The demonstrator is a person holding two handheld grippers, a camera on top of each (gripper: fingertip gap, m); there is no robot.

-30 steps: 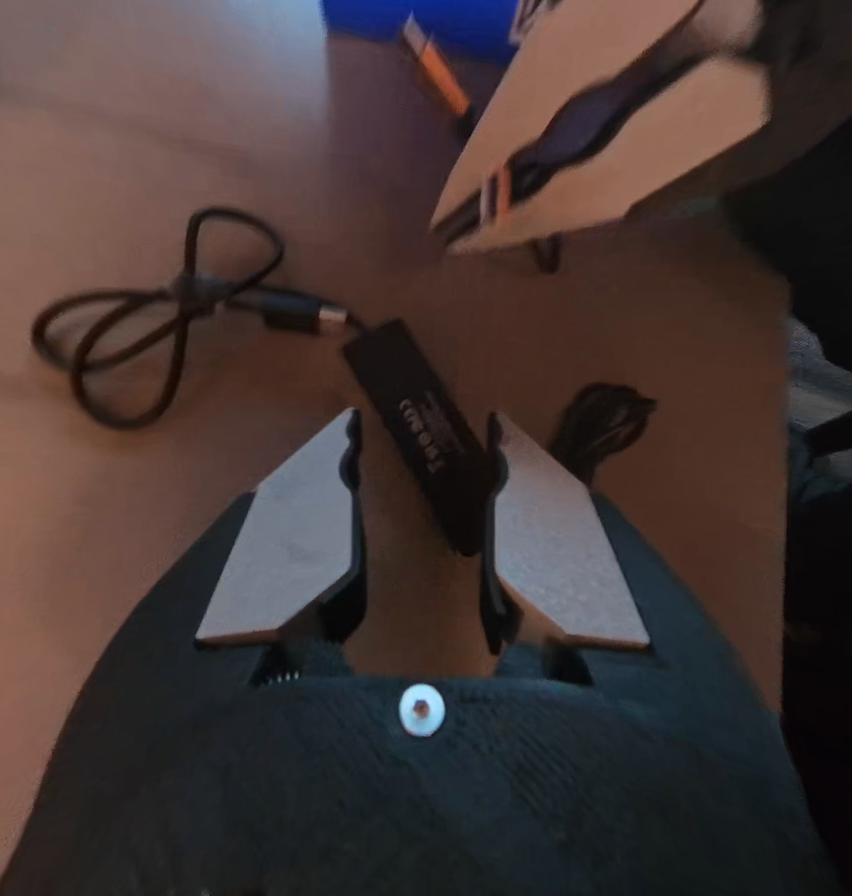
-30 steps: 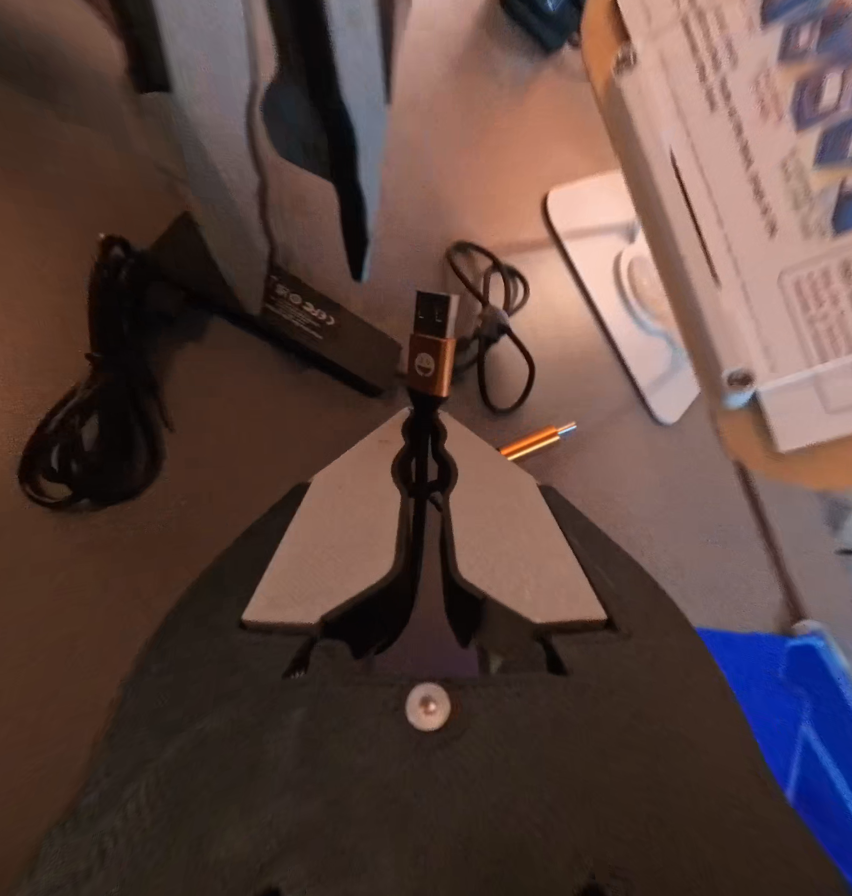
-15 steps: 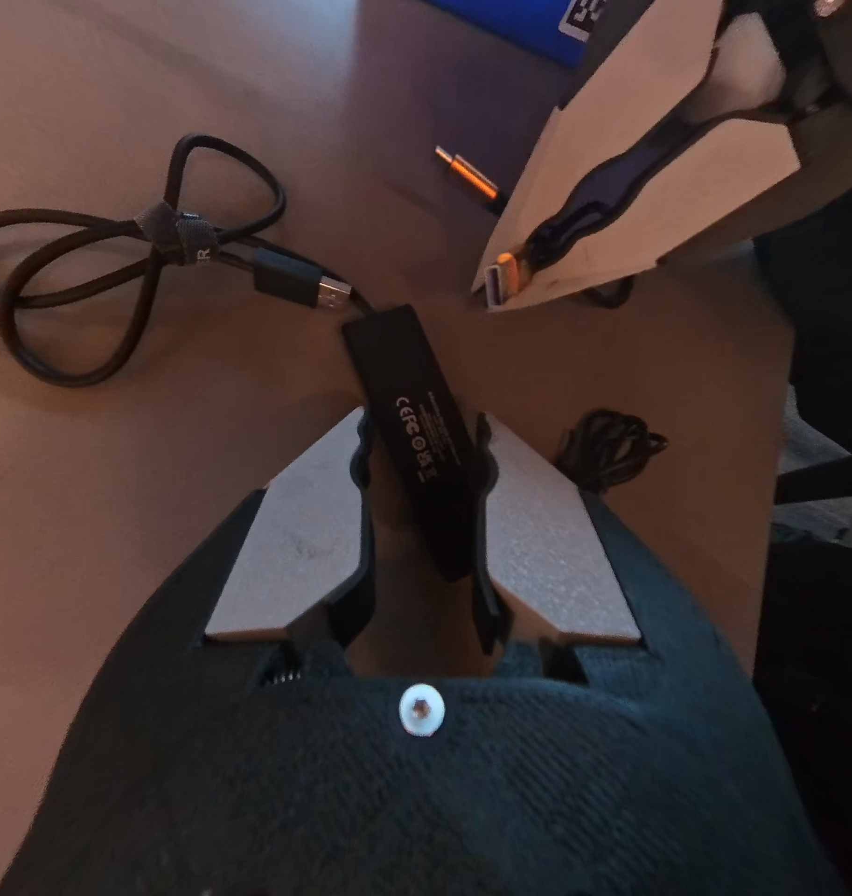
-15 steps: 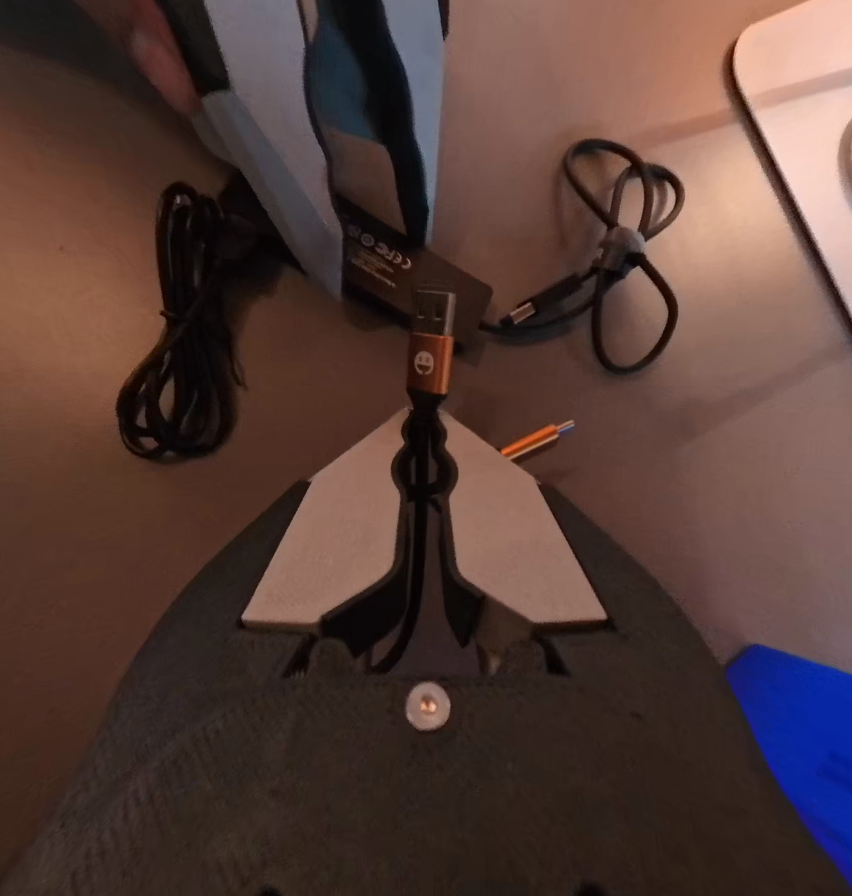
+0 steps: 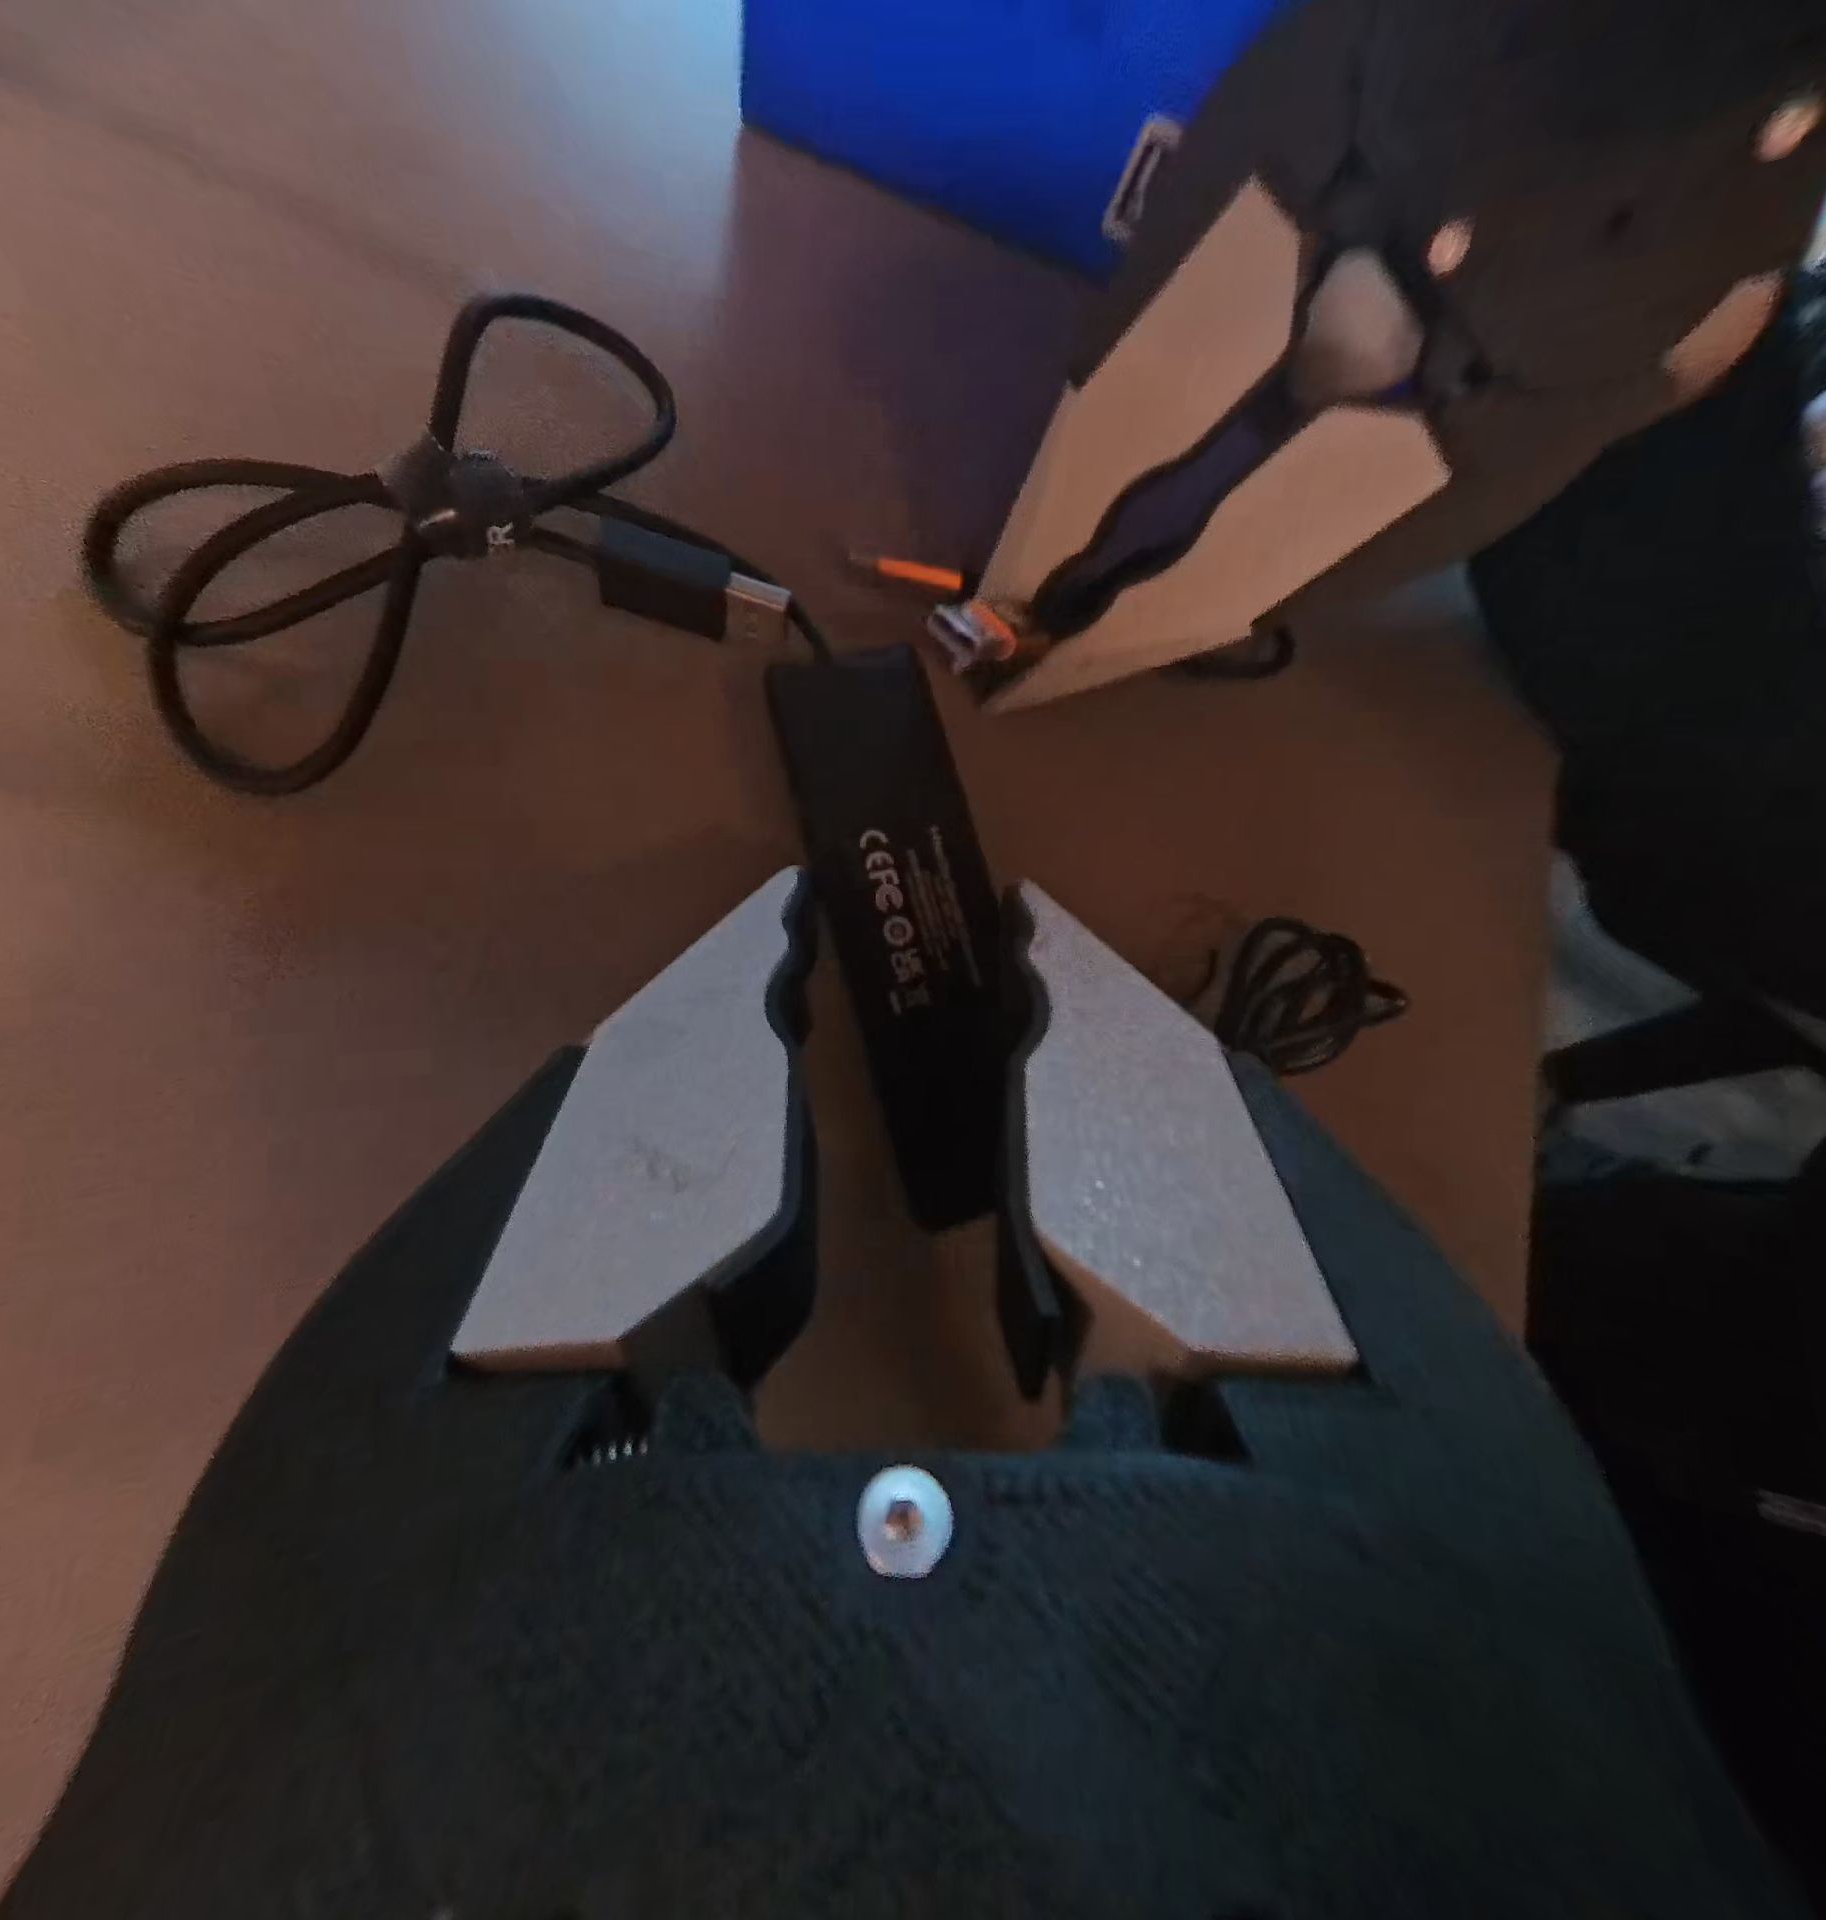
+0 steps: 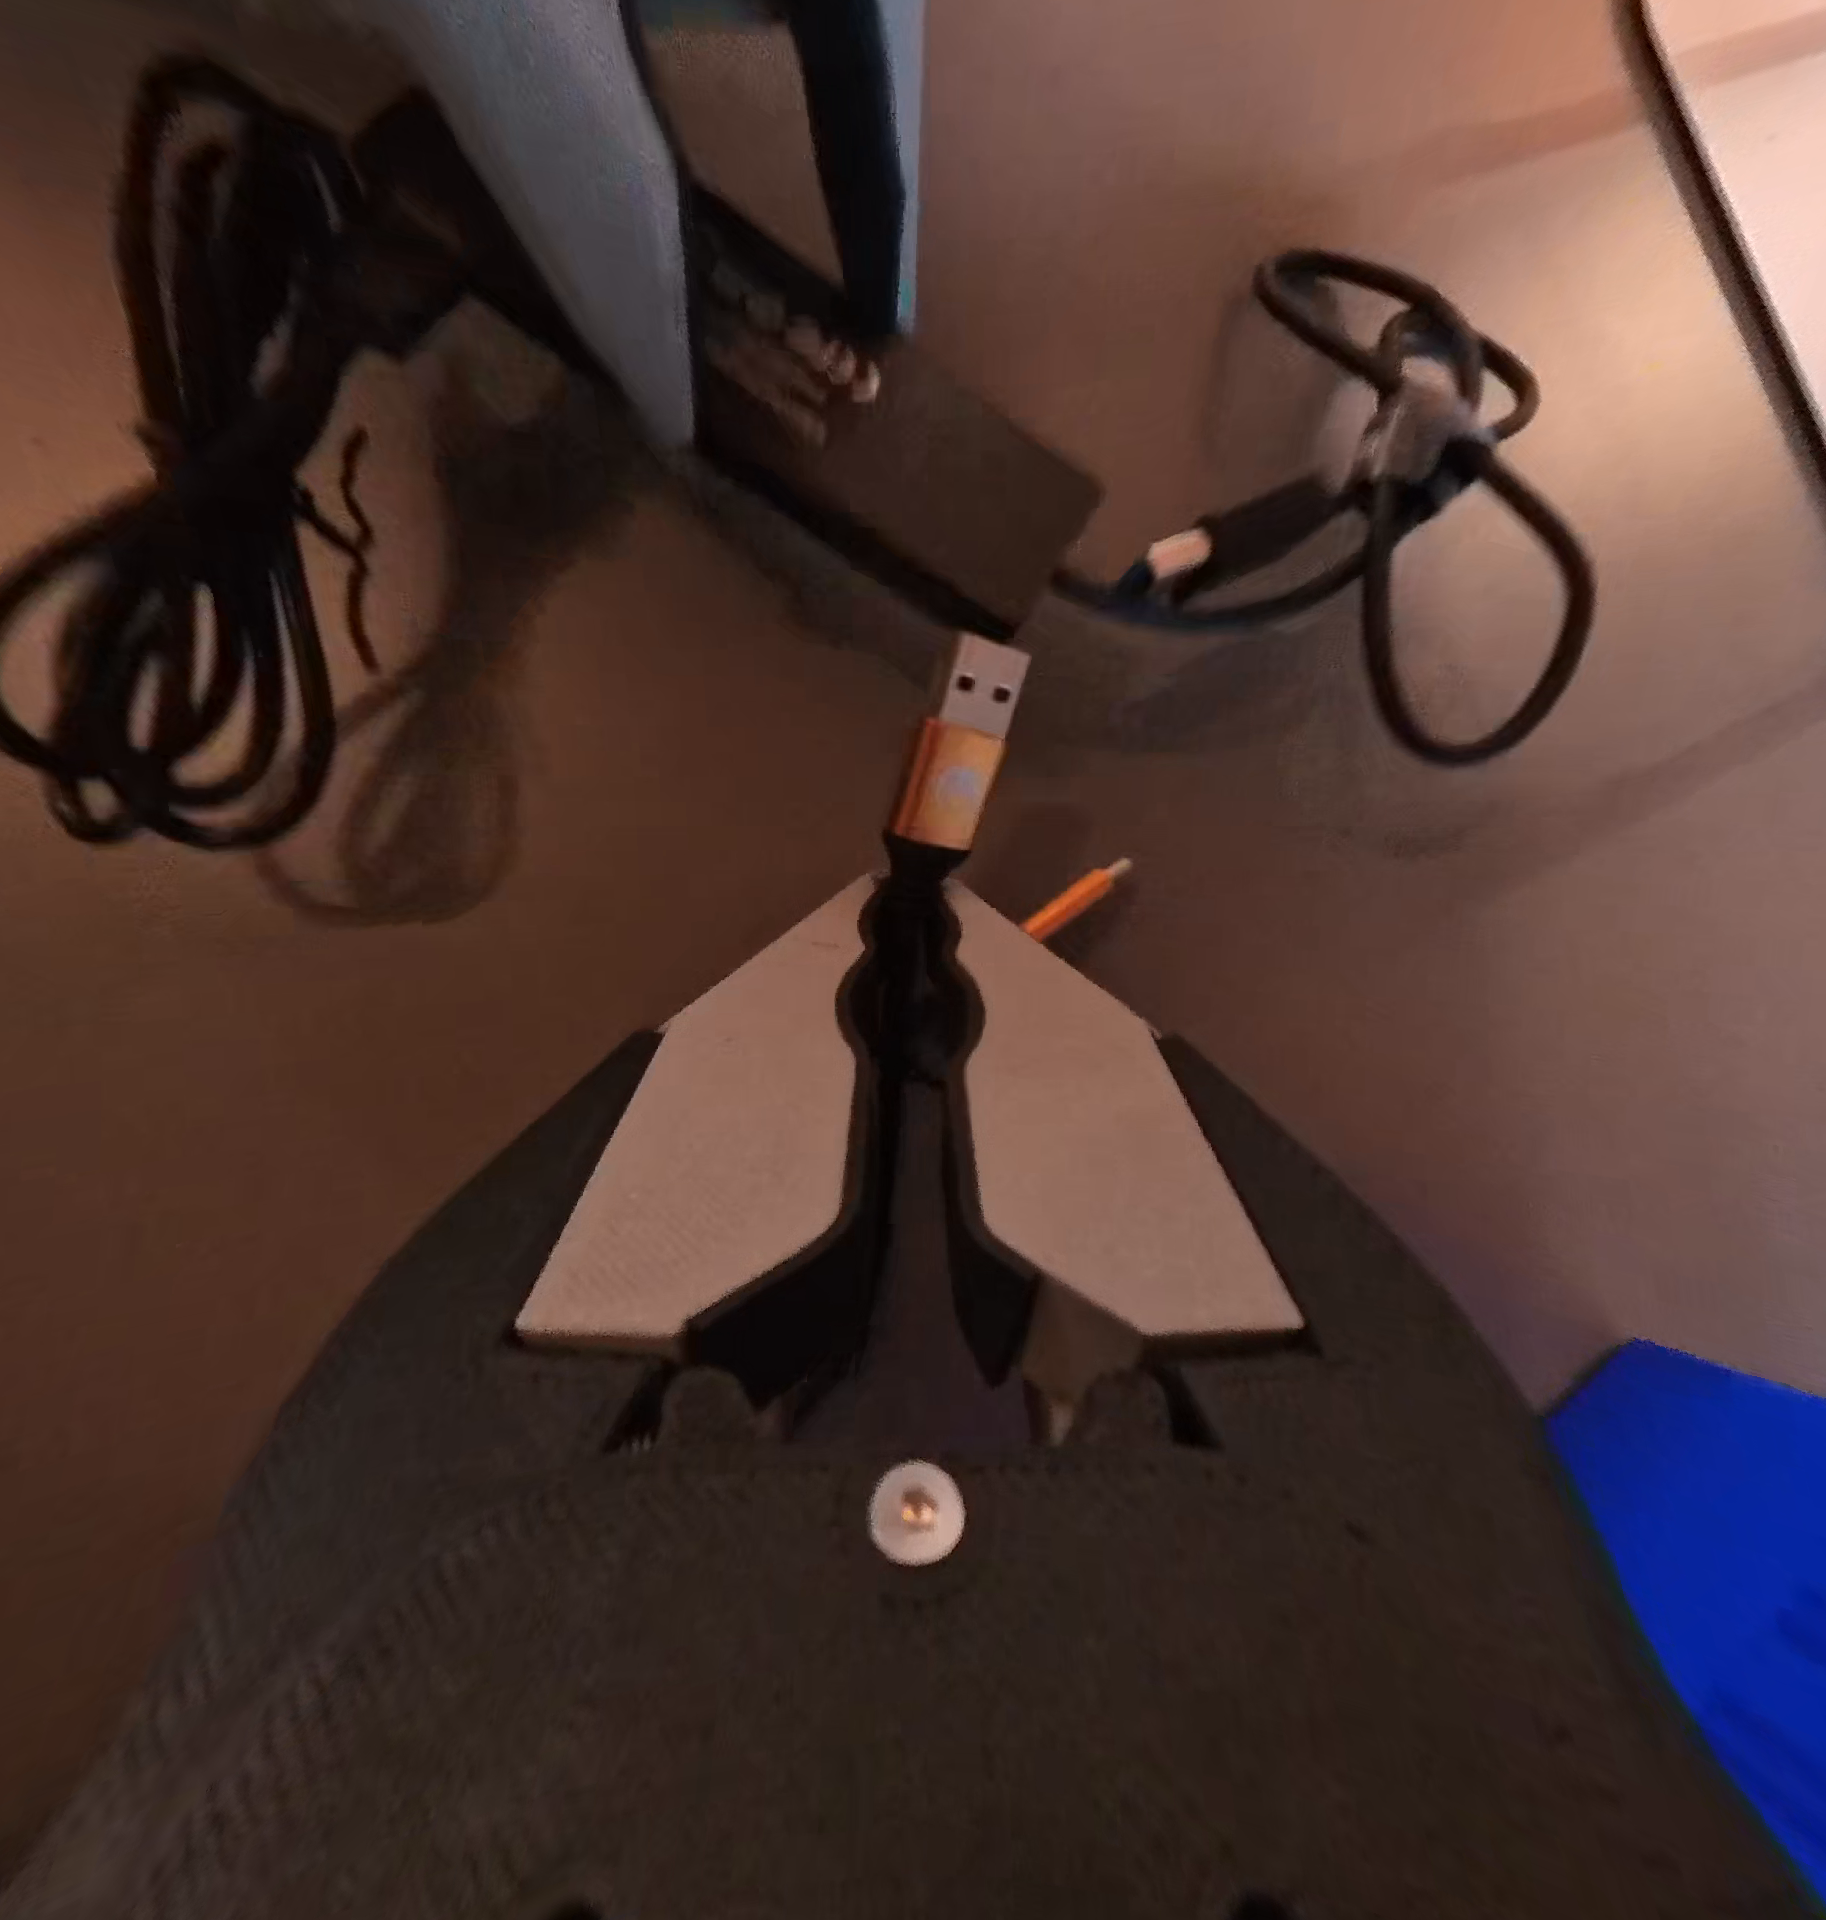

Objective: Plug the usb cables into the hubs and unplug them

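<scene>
hub print: black slim plastic USB hub carries white certification-type marks plus several lines of tiny white print, blurred.
strap mark: black strap on the coiled black cable has white lettering, partly hidden.
plug emblem: orange metal USB plug has a round pale logo.
sticker: white sticker on the blue bin, unreadable.

You are working over a smooth, matt tabletop; the hub is showing matt black plastic, the plug a bright metal tip and satin orange sleeve, and the gripper fingers are presenting grainy, matt grey faces
</scene>
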